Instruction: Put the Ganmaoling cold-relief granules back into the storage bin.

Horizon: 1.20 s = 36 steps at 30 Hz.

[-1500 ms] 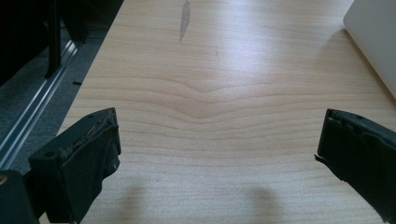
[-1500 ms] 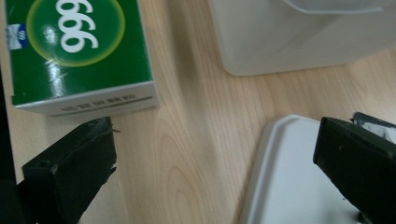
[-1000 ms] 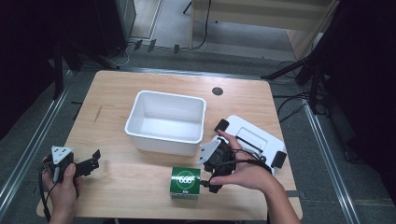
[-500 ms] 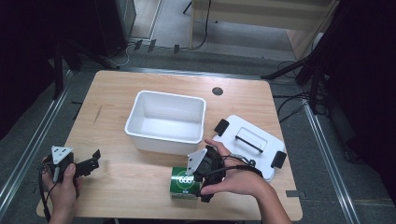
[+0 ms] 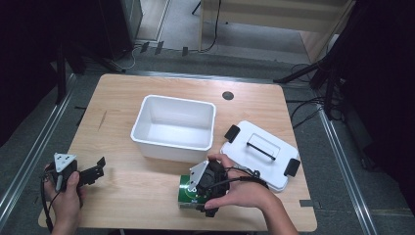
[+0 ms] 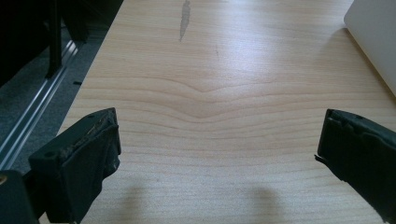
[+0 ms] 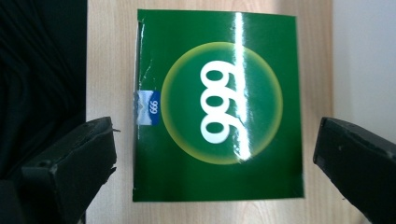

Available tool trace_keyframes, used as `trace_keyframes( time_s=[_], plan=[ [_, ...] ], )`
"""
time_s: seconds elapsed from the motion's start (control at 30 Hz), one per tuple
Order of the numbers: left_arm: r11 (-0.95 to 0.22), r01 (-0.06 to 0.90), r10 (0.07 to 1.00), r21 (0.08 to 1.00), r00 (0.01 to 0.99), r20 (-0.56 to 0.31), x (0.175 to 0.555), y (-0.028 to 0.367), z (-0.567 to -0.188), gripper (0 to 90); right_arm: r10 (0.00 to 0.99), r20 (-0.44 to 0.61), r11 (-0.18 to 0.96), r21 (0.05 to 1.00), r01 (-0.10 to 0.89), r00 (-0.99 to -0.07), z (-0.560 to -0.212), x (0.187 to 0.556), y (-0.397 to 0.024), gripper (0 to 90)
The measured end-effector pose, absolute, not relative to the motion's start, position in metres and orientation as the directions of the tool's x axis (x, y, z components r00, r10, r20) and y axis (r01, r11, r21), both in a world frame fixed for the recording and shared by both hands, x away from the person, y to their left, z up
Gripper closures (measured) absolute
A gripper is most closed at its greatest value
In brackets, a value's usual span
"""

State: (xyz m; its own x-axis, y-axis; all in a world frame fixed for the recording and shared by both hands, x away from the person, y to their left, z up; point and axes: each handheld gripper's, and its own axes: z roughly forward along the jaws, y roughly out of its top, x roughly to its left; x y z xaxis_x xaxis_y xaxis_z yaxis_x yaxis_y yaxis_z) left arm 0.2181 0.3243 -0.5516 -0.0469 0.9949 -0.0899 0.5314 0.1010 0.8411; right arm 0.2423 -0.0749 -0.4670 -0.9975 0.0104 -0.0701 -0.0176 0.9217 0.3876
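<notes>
A green box marked "999" [image 5: 187, 195] lies flat near the table's front edge, just in front of the white tub [image 5: 171, 149]. My right gripper [image 5: 208, 188] hangs directly over it, pointing down. In the right gripper view the box [image 7: 217, 102] sits between the two jaws, which stand wide apart on either side of it without touching; this gripper [image 7: 217, 140] is open. My left gripper [image 5: 95, 171] rests low at the front left, held in a hand. It is open [image 6: 217, 135] with bare wood between its jaws.
The empty white tub has its lid [image 5: 259, 156], with black clips and a handle, lying flat to its right. A tub corner [image 6: 378, 42] shows in the left gripper view. A white surface [image 7: 364, 56] borders the box. A black round spot [image 5: 227, 95] marks the far tabletop.
My right gripper moved left from beside the lid to over the green box and tipped down onto it. The left gripper stayed where it was.
</notes>
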Motion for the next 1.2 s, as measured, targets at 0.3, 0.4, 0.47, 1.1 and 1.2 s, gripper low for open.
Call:
trace_keyframes(
  time_s=[0.3, 0.4, 0.47, 1.1, 1.2],
  plan=[
    [0.101, 0.531, 0.995, 0.841, -0.047, -0.090, 0.218, 0.324, -0.552, 0.0, 0.007, -0.069, 0.928, 0.372, -0.019, -0.998, -0.475, 0.244, -0.068, 11.5],
    [0.102, 0.531, 0.995, 0.841, -0.047, -0.090, 0.218, 0.324, -0.552, 0.0, 0.005, -0.081, 0.934, 0.356, -0.024, -0.997, -0.476, 0.244, -0.065, 12.0],
    [0.101, 0.532, 0.995, 0.841, -0.047, -0.090, 0.218, 0.324, -0.552, 0.0, 0.010, -0.076, 0.939, 0.343, -0.017, -0.997, -0.478, 0.244, -0.065, 11.9],
    [0.105, 0.531, 0.994, 0.841, -0.048, -0.094, 0.218, 0.324, -0.552, 0.0, -0.030, -0.071, 0.945, 0.323, -0.052, -0.997, -0.478, 0.247, -0.064, 15.3],
    [0.105, 0.531, 0.994, 0.841, -0.047, -0.094, 0.218, 0.325, -0.552, 0.0, -0.031, -0.071, 0.946, 0.321, -0.052, -0.997, -0.473, 0.246, -0.065, 15.3]
  ],
)
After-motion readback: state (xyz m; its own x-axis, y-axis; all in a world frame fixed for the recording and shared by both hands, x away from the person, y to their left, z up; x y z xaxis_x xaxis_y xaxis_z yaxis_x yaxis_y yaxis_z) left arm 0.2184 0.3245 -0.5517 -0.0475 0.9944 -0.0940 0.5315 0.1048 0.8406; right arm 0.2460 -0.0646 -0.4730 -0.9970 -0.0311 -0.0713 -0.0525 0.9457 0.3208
